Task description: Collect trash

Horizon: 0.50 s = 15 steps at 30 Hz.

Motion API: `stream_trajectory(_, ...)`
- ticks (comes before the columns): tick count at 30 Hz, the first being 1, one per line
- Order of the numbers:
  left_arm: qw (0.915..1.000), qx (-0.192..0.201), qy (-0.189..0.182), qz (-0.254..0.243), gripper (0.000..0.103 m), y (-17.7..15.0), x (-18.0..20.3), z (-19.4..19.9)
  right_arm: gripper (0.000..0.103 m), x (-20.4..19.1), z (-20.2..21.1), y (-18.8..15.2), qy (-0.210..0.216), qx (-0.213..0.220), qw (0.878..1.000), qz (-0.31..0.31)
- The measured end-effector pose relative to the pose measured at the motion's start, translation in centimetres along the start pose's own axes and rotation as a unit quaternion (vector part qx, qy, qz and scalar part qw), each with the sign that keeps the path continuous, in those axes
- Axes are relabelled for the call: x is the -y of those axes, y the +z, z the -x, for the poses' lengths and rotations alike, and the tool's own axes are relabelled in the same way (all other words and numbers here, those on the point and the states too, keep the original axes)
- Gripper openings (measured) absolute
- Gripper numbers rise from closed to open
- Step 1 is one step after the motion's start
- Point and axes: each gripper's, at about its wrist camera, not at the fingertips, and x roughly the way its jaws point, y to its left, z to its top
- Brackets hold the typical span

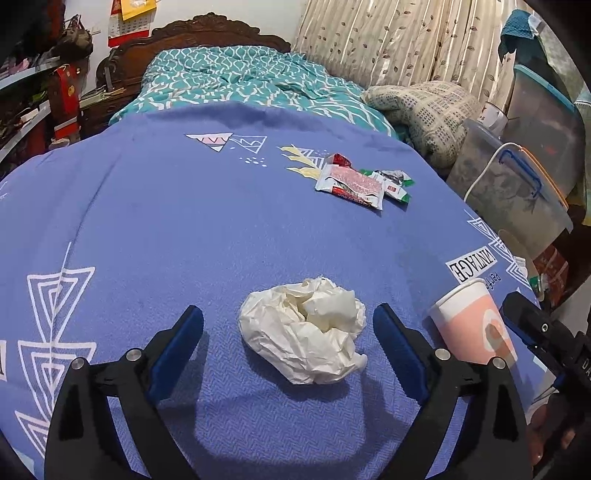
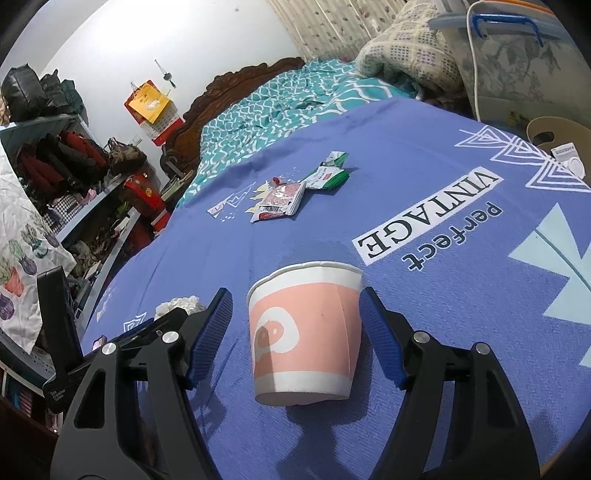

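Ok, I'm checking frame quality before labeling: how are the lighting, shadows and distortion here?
Left wrist view: even indoor light, crumpled tissue sharp, soft shadow beneath it, fisheye bends the blue bedspread. Right wrist view: paper cup sharp, shadow falling toward the camera, horizon tilted, edges vignetted.

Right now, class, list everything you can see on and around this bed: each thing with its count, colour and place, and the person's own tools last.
Crumpled tissue paper ball: one, off-white, near end of the blanket, between the left fingers.
Paper cup: one, pink and white, upright, between the right fingers.
Snack wrappers: a small pile, red, white and green, farther up the blanket.
Printed blanket: one, purple-blue with white patterns, covering the bed.
Quilt: one, teal and white, at the head end.
Carved wooden headboard: one, dark brown, against the wall.
Plastic storage boxes: at least two, clear, beside the bed.
Left gripper: open around the tissue.
Right gripper: open around the cup.
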Motion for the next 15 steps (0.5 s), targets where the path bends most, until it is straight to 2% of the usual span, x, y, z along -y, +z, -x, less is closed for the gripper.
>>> stream_trajectory(7, 0.9999, 0.004, 0.000, 0.012, 0.089, 0.0, -0.4, 0.1, 0.072, 0.8, 0.7, -0.1, -0.001, 0.006, 1.000, -0.009)
stream_trajectory(15, 0.9995, 0.017, 0.024, -0.013, 0.089, -0.1, 0.5, 0.5, 0.072, 1.4, 2.1, -0.9, 0.000, 0.014, 1.000, -0.016)
